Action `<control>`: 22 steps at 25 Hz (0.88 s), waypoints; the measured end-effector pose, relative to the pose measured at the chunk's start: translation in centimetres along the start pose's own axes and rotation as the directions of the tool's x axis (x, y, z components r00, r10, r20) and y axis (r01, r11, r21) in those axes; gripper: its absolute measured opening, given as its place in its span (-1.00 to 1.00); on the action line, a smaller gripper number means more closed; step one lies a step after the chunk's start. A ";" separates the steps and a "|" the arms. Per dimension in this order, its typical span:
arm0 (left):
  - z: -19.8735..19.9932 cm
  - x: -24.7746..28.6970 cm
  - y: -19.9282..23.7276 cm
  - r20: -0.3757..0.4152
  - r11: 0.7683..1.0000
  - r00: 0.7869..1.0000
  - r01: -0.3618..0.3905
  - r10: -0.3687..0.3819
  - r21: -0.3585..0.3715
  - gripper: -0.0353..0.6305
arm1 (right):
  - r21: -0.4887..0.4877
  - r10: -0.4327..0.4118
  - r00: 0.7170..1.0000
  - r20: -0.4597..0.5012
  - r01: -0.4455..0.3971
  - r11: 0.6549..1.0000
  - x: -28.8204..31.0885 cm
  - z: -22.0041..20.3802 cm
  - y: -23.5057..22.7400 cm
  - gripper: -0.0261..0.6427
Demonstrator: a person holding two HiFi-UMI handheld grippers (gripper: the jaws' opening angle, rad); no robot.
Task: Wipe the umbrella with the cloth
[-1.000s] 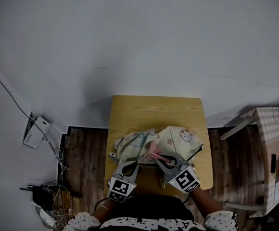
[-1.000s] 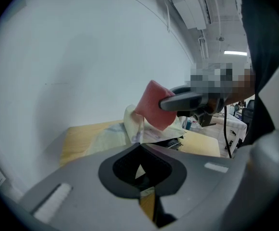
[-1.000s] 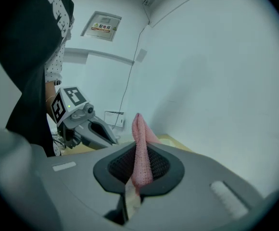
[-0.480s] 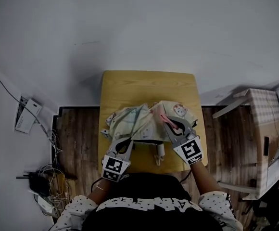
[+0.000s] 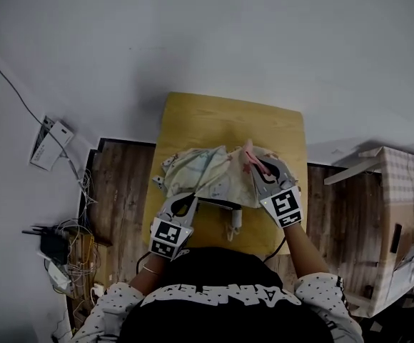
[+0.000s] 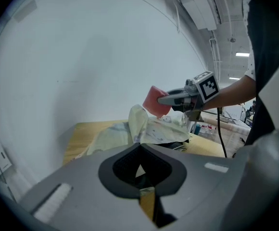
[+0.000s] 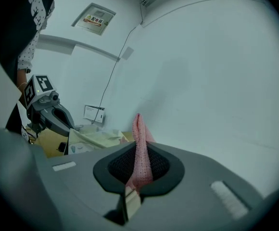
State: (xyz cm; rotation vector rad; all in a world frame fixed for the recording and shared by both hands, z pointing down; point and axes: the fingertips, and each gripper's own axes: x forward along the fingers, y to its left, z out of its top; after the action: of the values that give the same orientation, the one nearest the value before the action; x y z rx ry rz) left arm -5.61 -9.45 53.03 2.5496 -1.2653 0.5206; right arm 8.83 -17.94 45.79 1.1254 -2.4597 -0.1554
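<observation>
Head view: high overhead, steeply down on table (image 5: pixel 225 116). Left gripper view: low, close, facing right, catches right gripper (image 6: pixel 162 100). Right gripper view faces left, catches left gripper (image 7: pixel 71 125). All 3 share umbrella (image 5: pixel 214 179).

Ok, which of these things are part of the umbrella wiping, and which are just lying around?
In the job: umbrella; pink cloth clamped in the right gripper; left gripper, shut, at the umbrella's near edge; wooden table.
Lying about: cable tangle on the floor; white box on the wall; checked-topped stand.
</observation>
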 end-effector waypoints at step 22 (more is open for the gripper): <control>0.5 0.0 -0.1 -0.038 0.988 0.988 -0.150 0.149 -0.026 -0.90 | 0.000 0.276 0.956 -0.101 -0.277 0.961 1.6 -5.4 3.8 -0.82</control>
State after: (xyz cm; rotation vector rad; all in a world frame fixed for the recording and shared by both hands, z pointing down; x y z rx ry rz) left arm -5.43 -9.58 52.61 2.4225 -1.4486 0.5712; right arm 7.57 -16.17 52.25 0.7518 -2.4897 -0.0306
